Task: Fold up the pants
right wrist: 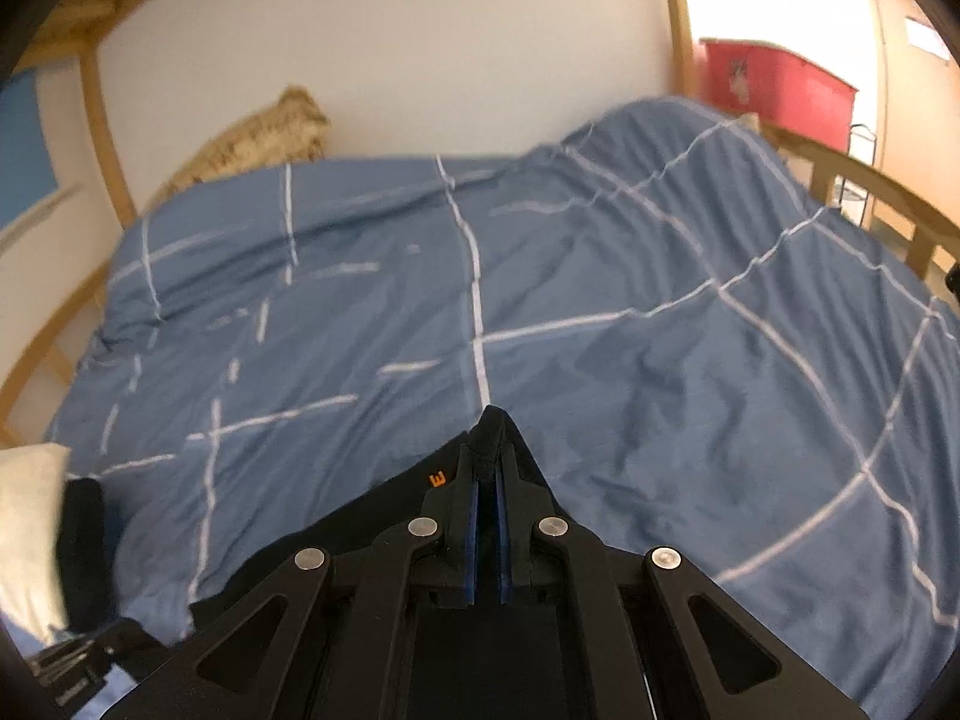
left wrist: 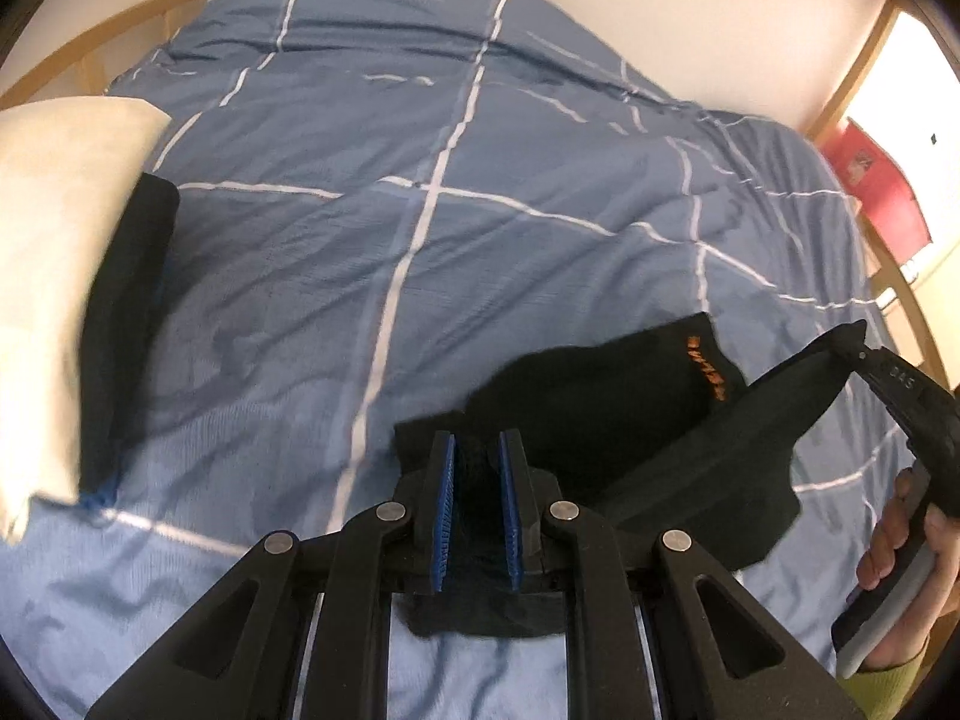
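Two hand-held grippers with black pants lifted over a blue checked duvet (left wrist: 420, 252). The left gripper (left wrist: 477, 462) has its blue-padded jaws drawn in on a bunch of the black pants (left wrist: 600, 420), though a gap shows between the pads, filled with cloth; fabric also hangs below the jaws toward the camera. The right gripper (right wrist: 487, 468) is nearly closed, pinching a peak of the same garment that sticks up just past its fingertips. In the left wrist view the right gripper appears to the right of the left one and slightly ahead, held by the right hand (left wrist: 900, 546), with cloth stretched between the two. The held edge therefore seems to run crosswise, left to right, between the grippers; an orange logo (left wrist: 708, 369) lies on the part nearer the right gripper. Most of the pants lie just ahead of and beneath the left jaws, low over the duvet. A second dark garment (left wrist: 129, 324) and a white pillow (left wrist: 54, 276) lie well apart, far left of the left gripper. Judged from this, the coming fold depends on both grippers carrying the edge together.
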Demonstrator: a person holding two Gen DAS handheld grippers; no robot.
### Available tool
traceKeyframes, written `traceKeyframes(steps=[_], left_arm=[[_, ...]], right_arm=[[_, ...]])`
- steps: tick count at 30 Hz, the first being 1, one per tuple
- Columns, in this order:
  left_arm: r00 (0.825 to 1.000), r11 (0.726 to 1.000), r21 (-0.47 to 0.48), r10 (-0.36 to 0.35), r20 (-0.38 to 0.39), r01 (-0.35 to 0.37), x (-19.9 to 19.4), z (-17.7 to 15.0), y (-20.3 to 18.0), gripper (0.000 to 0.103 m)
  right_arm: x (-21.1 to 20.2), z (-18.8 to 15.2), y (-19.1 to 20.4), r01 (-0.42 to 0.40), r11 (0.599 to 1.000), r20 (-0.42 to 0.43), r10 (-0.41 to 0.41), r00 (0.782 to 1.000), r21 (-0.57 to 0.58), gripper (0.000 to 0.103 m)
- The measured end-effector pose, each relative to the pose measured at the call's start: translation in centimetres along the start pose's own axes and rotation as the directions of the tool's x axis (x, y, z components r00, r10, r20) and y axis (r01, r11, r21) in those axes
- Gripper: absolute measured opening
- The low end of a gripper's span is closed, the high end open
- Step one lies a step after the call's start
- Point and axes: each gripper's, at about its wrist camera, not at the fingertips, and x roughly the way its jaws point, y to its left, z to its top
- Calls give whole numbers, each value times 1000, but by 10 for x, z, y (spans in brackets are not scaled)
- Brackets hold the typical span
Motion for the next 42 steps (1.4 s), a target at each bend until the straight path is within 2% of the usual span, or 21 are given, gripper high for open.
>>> traceKeyframes(steps=[7, 9, 10, 11, 12, 14, 15, 16, 18, 19, 20, 22, 26, 29, 33, 34, 37, 40, 42], left_arm=[[998, 999, 2, 49, -50, -49, 39, 16, 14, 20], [996, 997, 5, 76, -56, -76, 46, 17, 18, 30], [994, 996, 4, 94, -60, -94, 48, 17, 20, 44], [993, 995, 4, 101, -56, -101, 48, 17, 23, 53], [993, 995, 7, 105, -47, -104, 47, 18, 24, 55], [993, 993, 28, 113, -22, -112, 40, 18, 25, 60], [993, 992, 45, 117, -5, -117, 35, 18, 24, 63], [990, 988, 71, 135, 29, -137, 27, 16, 23, 69], [975, 973, 108, 190, 112, -202, 14, 14, 21, 75], [968, 965, 130, 209, 139, -227, 10, 14, 20, 82], [963, 957, 158, 220, 156, -244, 5, 13, 18, 83], [967, 957, 188, 193, 164, -223, -1, 9, 21, 83], [969, 945, 248, 172, 179, -213, -1, -12, 29, 83], [980, 935, 323, 97, 176, -150, 8, -28, 31, 80], [982, 924, 374, 6, 188, -77, 17, -33, 30, 79], [981, 921, 385, -13, 195, -64, 21, -31, 31, 78], [980, 916, 400, -41, 196, -42, 28, -24, 33, 73], [978, 907, 419, -64, 200, -26, 36, -16, 34, 73], [980, 902, 432, -82, 184, -6, 44, -11, 34, 69]], right_arm=[[75, 3, 14, 14, 999, -93, -17, 996, -31, 5], [88, 3, 18, 18, 999, -107, -23, 994, -44, 5], [97, 3, 21, 30, 998, -119, -36, 992, -52, 6], [102, 3, 23, 35, 998, -123, -42, 991, -55, 6], [106, 3, 24, 40, 997, -128, -47, 991, -60, 7], [112, 2, 28, 77, 993, -141, -89, 986, -90, 23], [109, 1, 30, 97, 990, -123, -109, 986, -99, 41], [103, 0, 32, 114, 988, -95, -124, 988, -106, 50], [86, -5, 38, 157, 979, -21, -161, 987, -132, 50], [77, -6, 42, 184, 970, 11, -185, 983, -156, 52], [70, -7, 44, 199, 965, 36, -195, 980, -172, 53], [50, -13, 49, 204, 959, 94, -189, 978, -199, 54], [8, -34, 57, 140, 959, 152, -105, 983, -247, 59], [-20, -59, 61, 96, 955, 176, -48, 983, -279, 59], [-41, -95, 65, 38, 970, 166, 2, 986, -238, 59], [-45, -109, 66, -2, 978, 154, 35, 987, -207, 59], [-48, -135, 70, -64, 989, 121, 81, 989, -136, 59], [-41, -153, 77, -85, 993, 94, 94, 991, -86, 59], [-32, -160, 81, -99, 992, 64, 103, 993, -72, 59]])
